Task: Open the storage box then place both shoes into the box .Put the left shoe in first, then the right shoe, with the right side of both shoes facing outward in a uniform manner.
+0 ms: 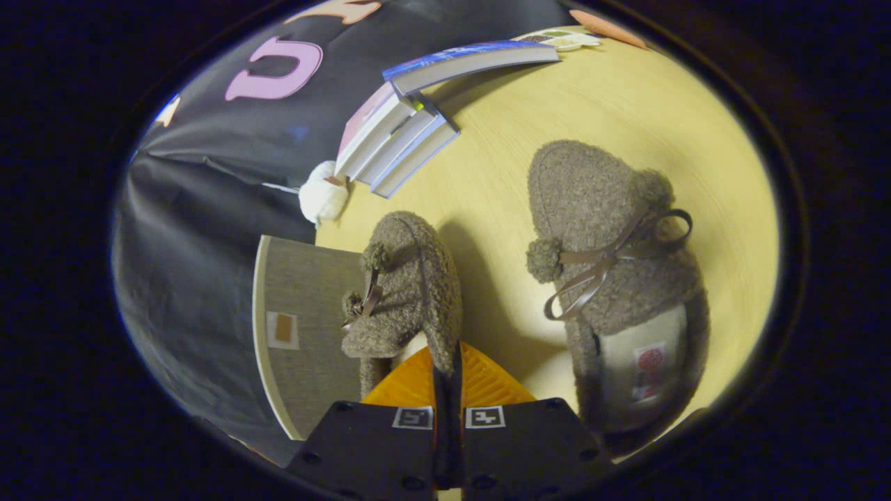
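Low in the frame's centre, the hand-held gripper (447, 390) is clamped on the rim of one fuzzy slipper (407, 292), beside the storage box (299, 327). That thin pinch could slip, dropping or twisting it; the second slipper (612, 278) rests on the tabletop (557, 118).

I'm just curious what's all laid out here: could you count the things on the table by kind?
Fuzzy brown slippers: 2, one pinched between the gripper fingers, one lying on the table
Books: 4, three stacked, one leaning on top
Grey storage box: 1
White fluffy ball: 1
Total: 8
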